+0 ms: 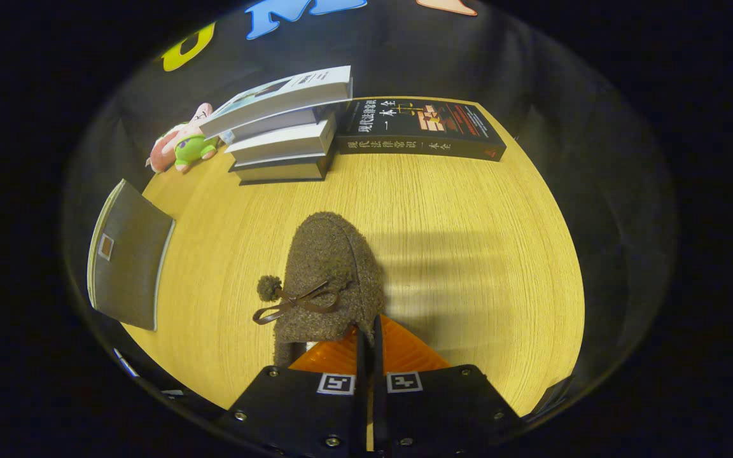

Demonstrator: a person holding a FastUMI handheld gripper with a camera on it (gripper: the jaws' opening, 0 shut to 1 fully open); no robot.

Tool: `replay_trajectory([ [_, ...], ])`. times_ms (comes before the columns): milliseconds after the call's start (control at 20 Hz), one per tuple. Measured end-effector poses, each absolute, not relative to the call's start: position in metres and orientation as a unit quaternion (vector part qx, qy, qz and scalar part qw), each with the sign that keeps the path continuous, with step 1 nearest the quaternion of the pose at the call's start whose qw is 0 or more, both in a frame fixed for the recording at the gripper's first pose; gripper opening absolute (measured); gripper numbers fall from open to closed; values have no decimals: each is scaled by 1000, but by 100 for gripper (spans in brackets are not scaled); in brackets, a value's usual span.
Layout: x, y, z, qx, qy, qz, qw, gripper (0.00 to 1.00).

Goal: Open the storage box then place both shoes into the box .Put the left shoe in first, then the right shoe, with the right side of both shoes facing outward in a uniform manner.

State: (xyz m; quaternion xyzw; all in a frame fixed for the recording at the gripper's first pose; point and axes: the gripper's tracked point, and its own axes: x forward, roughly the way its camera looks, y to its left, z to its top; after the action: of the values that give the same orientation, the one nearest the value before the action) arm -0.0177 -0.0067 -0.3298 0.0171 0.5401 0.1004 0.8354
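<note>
Shoe (331, 273) brown, fuzzy (brown ribbon bow); table (468, 242) yellow woodgrain; plush toy (185, 143) pink-green.

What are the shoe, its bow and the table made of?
Shoe: fuzzy, nubby brown fabric, likely boucle or fleece; matte. Bow: thin smooth strip with slight sheen, maybe faux leather. Table: light wood grain, probably laminate. Claw shut on the shoe's rim.

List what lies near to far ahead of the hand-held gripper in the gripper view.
Hand-held gripper, fingers closed on the heel edge of the fuzzy brown shoe → bare wooden table → stack of books → black cloth wall.
</note>
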Motion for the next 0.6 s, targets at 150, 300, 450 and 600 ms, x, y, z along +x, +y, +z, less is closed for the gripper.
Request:
replay_trajectory([
  [150,-16,26,-289,61,532,110,837,4],
  [300,-12,70,-245,90,521,128,839,4],
  [450,-9,112,-210,85,505,152,845,4],
  [600,-12,149,-191,82,504,169,843,4],
])
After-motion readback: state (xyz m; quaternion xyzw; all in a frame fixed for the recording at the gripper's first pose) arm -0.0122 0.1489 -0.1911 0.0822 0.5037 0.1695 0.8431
